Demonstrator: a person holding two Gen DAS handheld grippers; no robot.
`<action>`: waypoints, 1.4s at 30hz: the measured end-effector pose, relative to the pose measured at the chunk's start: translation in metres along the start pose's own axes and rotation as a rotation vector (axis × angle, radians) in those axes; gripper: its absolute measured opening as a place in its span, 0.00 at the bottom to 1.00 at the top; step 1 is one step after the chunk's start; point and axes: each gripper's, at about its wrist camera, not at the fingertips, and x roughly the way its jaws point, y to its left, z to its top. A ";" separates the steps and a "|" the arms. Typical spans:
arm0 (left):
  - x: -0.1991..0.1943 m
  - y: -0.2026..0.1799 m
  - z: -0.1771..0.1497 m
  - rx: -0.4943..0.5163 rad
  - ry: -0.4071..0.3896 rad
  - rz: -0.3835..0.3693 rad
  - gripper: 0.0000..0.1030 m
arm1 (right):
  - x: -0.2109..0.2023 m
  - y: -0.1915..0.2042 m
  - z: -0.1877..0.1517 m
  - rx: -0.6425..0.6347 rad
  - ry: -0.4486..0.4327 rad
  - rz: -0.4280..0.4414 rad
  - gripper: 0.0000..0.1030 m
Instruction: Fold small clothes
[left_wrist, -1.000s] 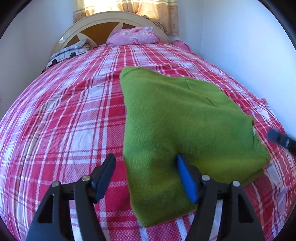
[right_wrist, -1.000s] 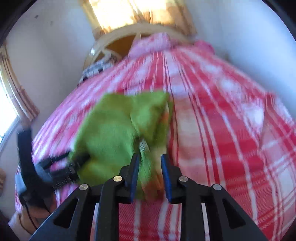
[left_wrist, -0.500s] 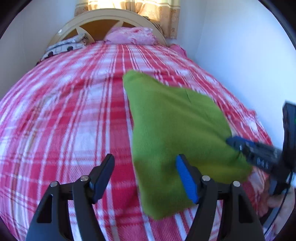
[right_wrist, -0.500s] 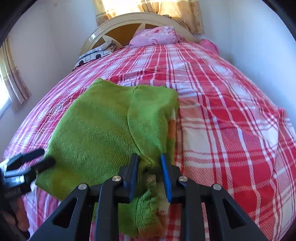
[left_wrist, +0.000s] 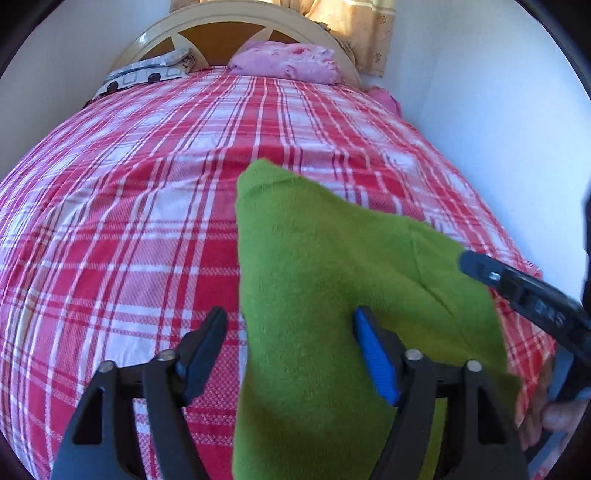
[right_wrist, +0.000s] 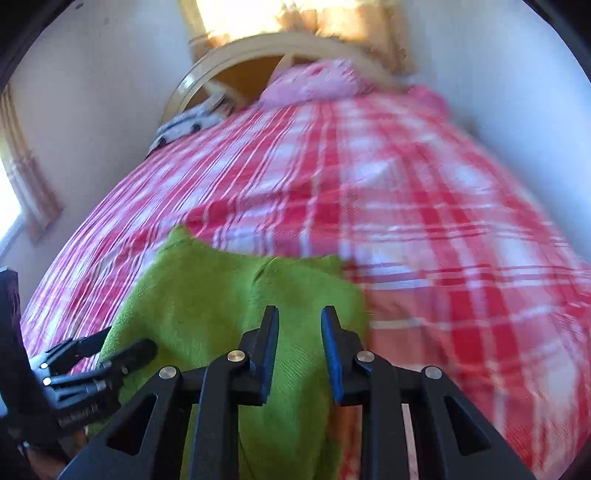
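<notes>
Left view: the left gripper (left_wrist: 290, 350) has its fingers wide apart, straddling the left edge of the green garment (left_wrist: 332, 266) on the bed (left_wrist: 129, 221)

Right view: the right gripper (right_wrist: 298, 349), fingers slightly parted, has the garment's fabric running between them; whether they pinch it is unclear

A bed (left_wrist: 110, 221) spread with a red-and-white plaid cover fills the room up to its curved cream headboard (left_wrist: 236, 22). A folded green garment (left_wrist: 325, 266) lies on the cover near the foot — a pink pillow (left_wrist: 288, 64) and a patterned white one (left_wrist: 147, 72) rest at the head.
</notes>
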 end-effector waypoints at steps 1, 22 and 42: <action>0.002 0.001 -0.003 0.005 -0.002 0.009 0.81 | 0.015 -0.001 0.001 -0.019 0.050 -0.018 0.22; 0.005 -0.008 -0.012 0.076 -0.044 0.033 0.87 | 0.063 -0.013 0.015 -0.053 0.038 -0.097 0.19; 0.013 0.031 0.011 -0.208 0.151 -0.346 0.91 | -0.010 -0.067 -0.051 0.317 0.013 0.234 0.58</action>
